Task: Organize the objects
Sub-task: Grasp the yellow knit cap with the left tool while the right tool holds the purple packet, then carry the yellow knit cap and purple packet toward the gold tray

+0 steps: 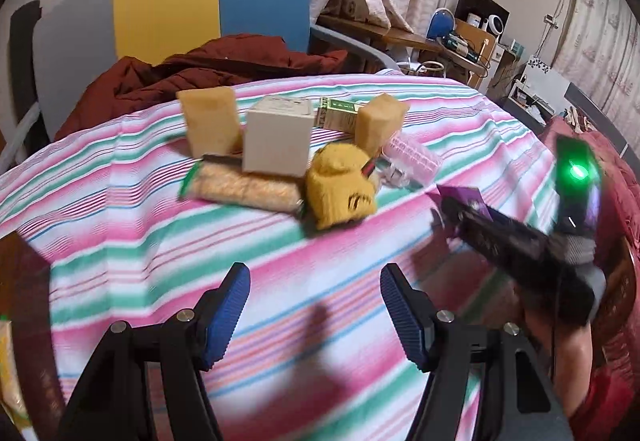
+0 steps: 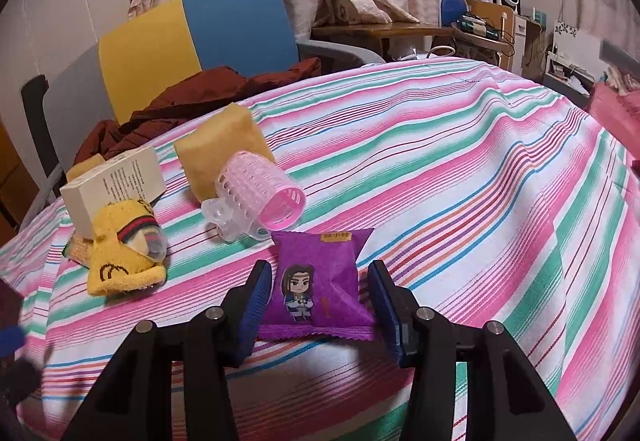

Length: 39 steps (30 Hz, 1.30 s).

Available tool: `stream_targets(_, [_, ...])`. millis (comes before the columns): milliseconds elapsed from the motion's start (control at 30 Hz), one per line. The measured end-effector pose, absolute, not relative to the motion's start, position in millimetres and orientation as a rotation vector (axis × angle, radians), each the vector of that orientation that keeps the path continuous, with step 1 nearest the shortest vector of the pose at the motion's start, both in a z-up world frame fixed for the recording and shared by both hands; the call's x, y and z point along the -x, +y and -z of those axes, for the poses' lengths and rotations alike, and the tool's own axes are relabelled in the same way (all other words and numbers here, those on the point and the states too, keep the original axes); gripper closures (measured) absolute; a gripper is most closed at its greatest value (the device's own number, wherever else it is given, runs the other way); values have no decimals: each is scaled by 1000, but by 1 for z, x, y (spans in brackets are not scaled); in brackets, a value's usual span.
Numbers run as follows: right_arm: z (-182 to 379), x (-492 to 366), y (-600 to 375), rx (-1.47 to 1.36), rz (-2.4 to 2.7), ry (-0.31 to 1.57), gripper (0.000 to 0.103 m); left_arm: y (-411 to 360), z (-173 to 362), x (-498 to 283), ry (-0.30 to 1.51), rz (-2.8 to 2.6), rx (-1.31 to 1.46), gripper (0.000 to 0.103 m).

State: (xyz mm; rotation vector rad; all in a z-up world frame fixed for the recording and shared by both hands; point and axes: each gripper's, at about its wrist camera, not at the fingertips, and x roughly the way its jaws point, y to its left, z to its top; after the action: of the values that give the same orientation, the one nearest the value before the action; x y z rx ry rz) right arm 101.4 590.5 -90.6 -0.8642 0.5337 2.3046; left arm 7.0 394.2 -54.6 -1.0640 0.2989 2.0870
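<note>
Purple packet [image 2: 320,281] lies flat on the striped bench [image 2: 460,209], just in front of the pink curler [image 2: 260,193]. Right gripper [image 2: 318,305] jaws squeeze its 2 sides, probably to lift it. Left gripper [image 1: 316,315] jaws are open, holding nothing.

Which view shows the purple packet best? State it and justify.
The right wrist view: the purple packet lies whole between the right claw pads, cartoon print readable. In the left wrist view only a blurred purple corner shows past that claw's body.
</note>
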Motion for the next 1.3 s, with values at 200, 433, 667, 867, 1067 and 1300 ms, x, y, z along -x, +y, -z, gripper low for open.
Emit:
stream_targets(200, [92, -101, 592, 852, -2305, 535, 52, 435, 56, 13, 270, -2107, 1071, 34])
stream_targets(433, [93, -103, 593, 837, -2310, 548, 52, 472, 71, 24, 392, -2114, 1041, 34])
stream_targets(667, [93, -104, 595, 827, -2315, 558, 52, 463, 81, 19, 384, -2107, 923, 64])
stream_targets(867, [92, -104, 594, 825, -2313, 549, 52, 438, 76, -2, 398, -2093, 835, 72])
stream_targets(1067, [92, -103, 592, 830, -2304, 527, 52, 406, 77, -21, 411, -2086, 806, 72])
stream_targets(1300, [90, -105, 590, 809, -2296, 520, 53, 359, 77, -30, 304, -2137, 825, 72])
